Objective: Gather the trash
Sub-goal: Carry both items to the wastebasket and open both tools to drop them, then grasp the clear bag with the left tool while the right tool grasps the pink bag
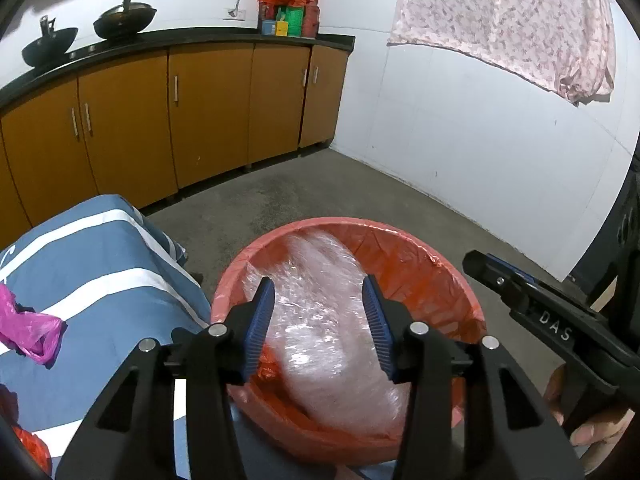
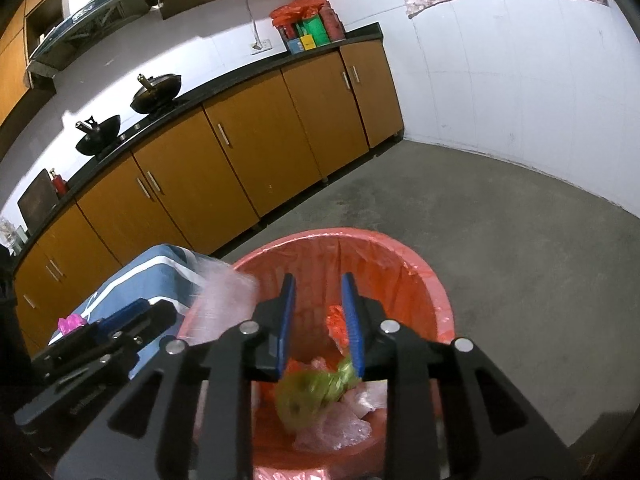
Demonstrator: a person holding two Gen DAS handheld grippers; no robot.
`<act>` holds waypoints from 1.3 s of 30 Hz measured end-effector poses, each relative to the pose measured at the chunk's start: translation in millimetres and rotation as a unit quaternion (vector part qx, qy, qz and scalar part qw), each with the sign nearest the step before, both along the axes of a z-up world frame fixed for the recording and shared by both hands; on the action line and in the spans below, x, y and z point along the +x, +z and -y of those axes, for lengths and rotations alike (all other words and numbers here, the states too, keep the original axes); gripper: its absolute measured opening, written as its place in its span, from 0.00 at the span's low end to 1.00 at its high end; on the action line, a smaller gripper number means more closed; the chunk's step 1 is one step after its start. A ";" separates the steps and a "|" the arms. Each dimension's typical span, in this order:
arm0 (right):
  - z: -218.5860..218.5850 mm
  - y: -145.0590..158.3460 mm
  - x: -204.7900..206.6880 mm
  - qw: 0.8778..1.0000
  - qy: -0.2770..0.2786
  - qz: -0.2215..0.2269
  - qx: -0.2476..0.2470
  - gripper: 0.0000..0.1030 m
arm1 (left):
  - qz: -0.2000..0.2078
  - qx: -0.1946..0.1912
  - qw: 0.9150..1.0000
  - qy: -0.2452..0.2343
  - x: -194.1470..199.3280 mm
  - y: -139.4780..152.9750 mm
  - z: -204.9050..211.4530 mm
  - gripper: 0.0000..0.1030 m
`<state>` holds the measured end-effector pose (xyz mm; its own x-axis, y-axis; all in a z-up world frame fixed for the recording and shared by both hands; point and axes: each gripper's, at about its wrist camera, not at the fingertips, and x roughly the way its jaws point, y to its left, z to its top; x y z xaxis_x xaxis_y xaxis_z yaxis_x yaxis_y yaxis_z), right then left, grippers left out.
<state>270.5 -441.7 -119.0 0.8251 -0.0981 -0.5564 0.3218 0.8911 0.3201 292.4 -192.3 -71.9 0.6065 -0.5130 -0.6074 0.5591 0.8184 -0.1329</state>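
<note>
A red bin lined with a red bag (image 1: 452,280) stands on the floor; it also shows in the right wrist view (image 2: 424,276). My left gripper (image 1: 320,320) is open above the bin, and a blurred clear plastic wrap (image 1: 320,320) lies between and below its fingers, over the bin. My right gripper (image 2: 318,320) is open above the bin, with a blurred green bag (image 2: 316,388) just below its tips among clear plastic trash (image 2: 340,424). A magenta plastic bag (image 1: 28,328) lies on the blue striped cloth (image 1: 100,264).
Orange cabinets (image 1: 208,108) with a black counter run along the back, holding two woks (image 1: 120,20) and boxes with a red bag (image 1: 288,12). A grey concrete floor (image 2: 520,248) and white wall lie right. A floral cloth (image 1: 500,20) hangs on the wall.
</note>
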 end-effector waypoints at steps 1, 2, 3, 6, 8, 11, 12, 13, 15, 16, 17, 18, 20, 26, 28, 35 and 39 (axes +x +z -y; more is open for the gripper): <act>0.6 0.2 -0.5 1.000 -0.002 -0.001 0.000 0.24 | 0.000 0.000 1.000 0.002 0.0 0.5 -1.6 0.46; 0.9 0.4 -2.0 1.000 -0.005 -0.002 -0.001 0.24 | 0.001 -0.002 1.000 0.005 -0.6 1.9 -3.9 0.46; 0.5 1.1 -2.9 1.000 -0.006 -0.002 -0.002 0.24 | 0.001 -0.004 1.000 0.007 -0.5 2.9 -6.7 0.47; -0.6 4.4 -7.5 1.000 -0.009 0.000 -0.008 0.27 | 0.002 -0.015 1.000 0.024 -3.1 7.5 -23.0 0.50; -4.3 8.6 -9.2 1.000 -0.007 0.004 -0.011 0.30 | 0.004 -0.021 0.999 0.040 -6.7 11.2 -37.5 0.52; -16.0 14.1 -9.5 1.000 0.003 0.008 -0.017 0.30 | 0.012 -0.020 0.998 0.062 -16.4 15.4 -59.9 0.54; -18.4 15.4 -9.5 1.000 0.007 0.009 -0.019 0.31 | 0.016 -0.019 0.997 0.069 -19.9 16.3 -66.7 0.55; -24.3 17.0 -8.9 1.000 0.014 0.010 -0.022 0.32 | 0.019 -0.018 0.997 0.076 -24.4 17.4 -74.0 0.56; -37.7 19.7 -7.5 0.999 0.029 0.011 -0.027 0.32 | 0.031 -0.015 0.995 0.094 -34.1 20.8 -94.1 0.58; -44.8 21.1 -6.3 0.999 0.036 0.012 -0.029 0.32 | 0.040 -0.012 0.994 0.106 -39.5 22.9 -105.6 0.58; -55.1 22.9 -4.1 0.998 0.048 0.013 -0.031 0.32 | 0.046 -0.009 0.992 0.118 -44.5 24.8 -117.2 0.58; -63.3 24.1 -2.8 0.998 0.057 0.014 -0.032 0.32 | 0.050 -0.008 0.991 0.128 -47.8 26.1 -126.9 0.59; -80.8 26.7 0.5 0.996 0.077 0.016 -0.032 0.33 | 0.060 -0.005 0.986 0.155 -56.1 28.6 -148.7 0.61; -145.2 28.4 10.9 0.989 0.145 0.016 -0.035 0.40 | 0.085 0.020 0.966 0.244 -82.5 25.9 -224.5 0.69; -166.3 27.8 14.5 0.985 0.166 0.015 -0.036 0.46 | 0.084 0.030 0.957 0.275 -88.2 20.7 -251.1 0.71; -253.4 22.6 35.6 0.967 0.247 0.006 -0.053 0.67 | 0.055 0.039 0.924 0.378 -83.8 5.1 -339.1 0.89; -298.1 15.5 54.0 0.957 0.284 -0.005 -0.063 0.74 | 0.042 0.050 0.913 0.402 -73.4 -2.5 -368.5 0.93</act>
<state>324.5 -143.6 -103.5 0.7596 0.2977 -0.5782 -0.2234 0.9544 0.1978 219.0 176.2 -74.4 0.8090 0.1751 -0.5611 -0.2242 0.9744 -0.0192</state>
